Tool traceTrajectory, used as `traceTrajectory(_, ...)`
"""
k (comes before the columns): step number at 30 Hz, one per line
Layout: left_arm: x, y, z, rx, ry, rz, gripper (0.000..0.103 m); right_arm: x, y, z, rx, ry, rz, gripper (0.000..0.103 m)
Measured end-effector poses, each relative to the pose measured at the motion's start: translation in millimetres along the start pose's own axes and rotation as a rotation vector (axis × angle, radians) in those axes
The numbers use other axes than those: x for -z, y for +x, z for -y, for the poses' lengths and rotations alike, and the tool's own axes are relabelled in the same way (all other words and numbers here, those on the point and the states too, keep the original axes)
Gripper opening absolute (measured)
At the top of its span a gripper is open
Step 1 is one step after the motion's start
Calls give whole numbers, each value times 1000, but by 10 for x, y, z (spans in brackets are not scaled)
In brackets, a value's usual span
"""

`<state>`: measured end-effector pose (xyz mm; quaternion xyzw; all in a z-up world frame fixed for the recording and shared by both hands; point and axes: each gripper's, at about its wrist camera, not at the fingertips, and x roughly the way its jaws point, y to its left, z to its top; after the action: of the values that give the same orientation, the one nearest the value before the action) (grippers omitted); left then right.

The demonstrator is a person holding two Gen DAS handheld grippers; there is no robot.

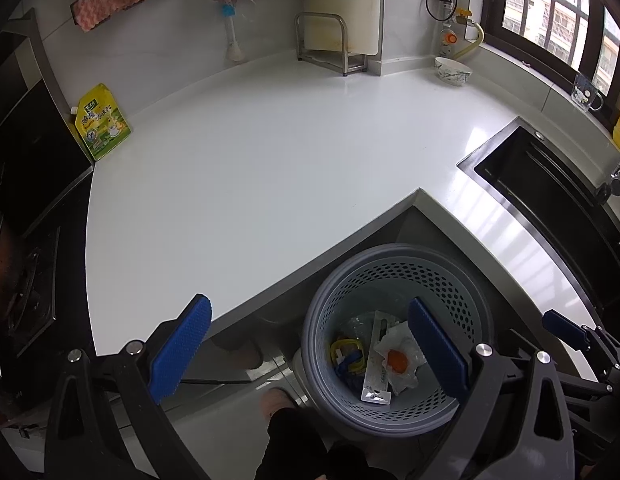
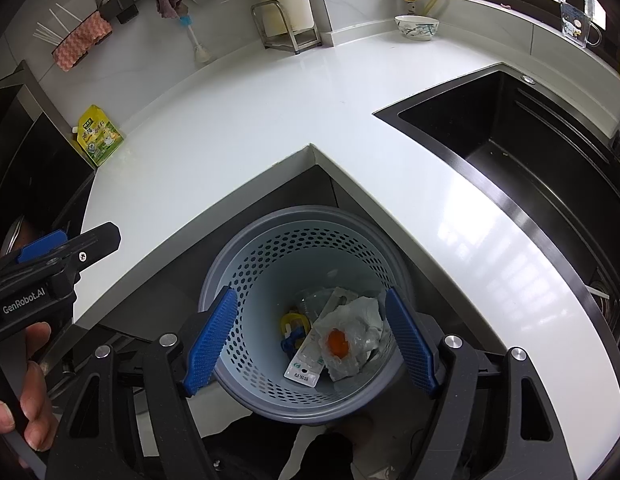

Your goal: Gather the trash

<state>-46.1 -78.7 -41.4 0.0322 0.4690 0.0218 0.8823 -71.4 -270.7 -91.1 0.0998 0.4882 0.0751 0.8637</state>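
Observation:
A grey perforated waste basket [image 1: 394, 256] [image 2: 305, 216] stands on the floor in the inner corner of the white counter [image 1: 269, 168] [image 2: 229, 120]. Inside lie a crumpled white tissue with an orange blob [image 1: 398, 360] [image 2: 338, 342], a flat white package [image 1: 376, 364] [image 2: 305, 364] and yellow and blue plastic pieces [image 1: 348, 354] [image 2: 293, 330]. My left gripper [image 1: 310, 350] is open and empty, above the basket's left rim. My right gripper [image 2: 310, 336] is open and empty, directly over the basket. The left gripper's finger also shows at the left of the right wrist view [image 2: 41, 246].
A yellow-green pouch [image 1: 101, 124] [image 2: 97, 136] leans by the stove at left. A black sink [image 1: 550, 200] [image 2: 510, 152] is at right. A bowl [image 1: 452, 70] [image 2: 416, 26], a metal rack [image 1: 330, 44] and a glass mug [image 1: 588, 94] stand along the back.

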Motion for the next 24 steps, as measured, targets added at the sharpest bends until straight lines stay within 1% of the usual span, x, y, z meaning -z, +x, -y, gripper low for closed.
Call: traceTrajectory(24,36,-25,-47,7,-5,-6,97,25,-22,-38,0,-12,1,73)
